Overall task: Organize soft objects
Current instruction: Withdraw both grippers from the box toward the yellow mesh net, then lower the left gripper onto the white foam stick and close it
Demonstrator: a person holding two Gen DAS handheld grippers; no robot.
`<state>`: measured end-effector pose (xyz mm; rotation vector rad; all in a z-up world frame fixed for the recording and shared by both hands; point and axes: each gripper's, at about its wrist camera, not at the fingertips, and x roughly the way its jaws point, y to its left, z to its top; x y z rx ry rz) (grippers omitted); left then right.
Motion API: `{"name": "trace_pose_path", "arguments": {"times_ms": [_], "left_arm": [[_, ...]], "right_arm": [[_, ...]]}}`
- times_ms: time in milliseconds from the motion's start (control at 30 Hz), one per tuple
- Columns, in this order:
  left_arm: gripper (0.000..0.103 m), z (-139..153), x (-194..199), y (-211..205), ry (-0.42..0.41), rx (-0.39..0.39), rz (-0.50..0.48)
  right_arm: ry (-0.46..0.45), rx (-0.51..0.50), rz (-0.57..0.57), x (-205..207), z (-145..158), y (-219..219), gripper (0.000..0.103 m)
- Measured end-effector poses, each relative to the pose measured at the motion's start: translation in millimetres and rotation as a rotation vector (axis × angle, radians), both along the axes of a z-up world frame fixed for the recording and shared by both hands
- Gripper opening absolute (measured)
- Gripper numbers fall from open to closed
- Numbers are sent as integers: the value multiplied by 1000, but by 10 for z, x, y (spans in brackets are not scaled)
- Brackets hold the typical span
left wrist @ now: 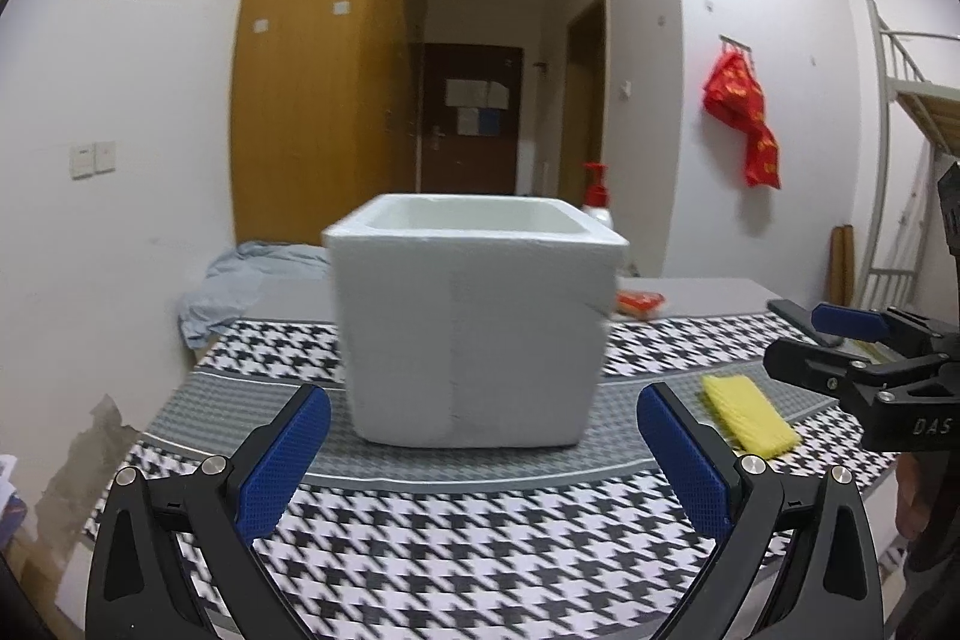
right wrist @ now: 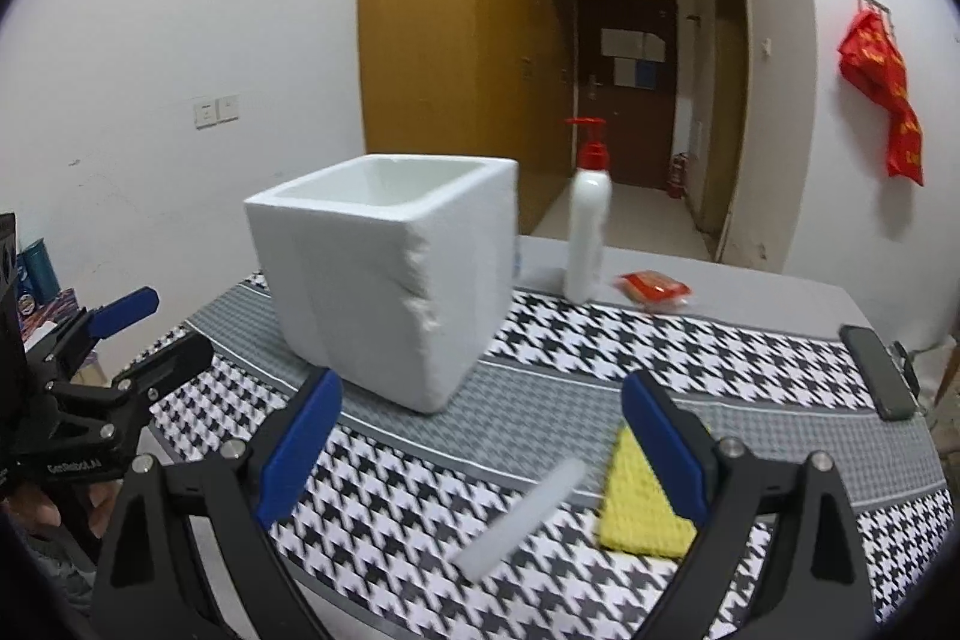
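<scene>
A white foam box (left wrist: 474, 316) stands open-topped on the houndstooth cloth (left wrist: 456, 556), straight ahead of my left gripper (left wrist: 483, 460), which is open and holds nothing. A yellow sponge (left wrist: 750, 415) lies flat to the box's right. In the right wrist view the sponge (right wrist: 642, 502) sits partly behind the right finger of my open right gripper (right wrist: 480, 454). A blurred white strip (right wrist: 522, 514) shows between its fingers; whether it rests on the cloth I cannot tell. The box (right wrist: 390, 280) is ahead to the left, with a chipped corner edge.
A white pump bottle (right wrist: 588, 232) with a red top and a red packet (right wrist: 654, 289) stand behind the box. A dark phone (right wrist: 876, 370) lies at the table's right edge. Crumpled grey cloth (left wrist: 240, 280) lies far left. Each gripper shows in the other's view: right (left wrist: 780, 334), left (right wrist: 174, 325).
</scene>
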<state>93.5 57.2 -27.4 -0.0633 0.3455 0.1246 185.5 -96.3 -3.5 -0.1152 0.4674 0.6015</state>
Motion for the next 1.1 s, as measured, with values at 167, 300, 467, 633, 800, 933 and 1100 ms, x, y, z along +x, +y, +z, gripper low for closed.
{"name": "trace_pose_path", "arguments": {"times_ms": [167, 300, 467, 633, 800, 933, 1100], "left_arm": [[102, -39, 83, -199, 20, -22, -53], [102, -84, 167, -392, 42, -5, -101], [102, -140, 279, -584, 84, 5, -144], [102, -210, 410, -783, 128, 13, -178], [102, -308, 520, -960, 177, 40, -221], [102, -386, 584, -1026, 216, 36, -253], [102, -469, 684, -1099, 257, 43, -256]], "right_arm": [[7, -26, -66, 6, -87, -216, 97], [22, -23, -99, 16, -146, -393, 97], [58, -24, -135, 58, -257, -567, 97], [98, -9, -157, 121, -359, -739, 97], [124, -13, -187, 187, -446, -859, 97], [138, -18, -198, 236, -512, -939, 97], [156, -14, -201, 299, -576, -978, 97]]}}
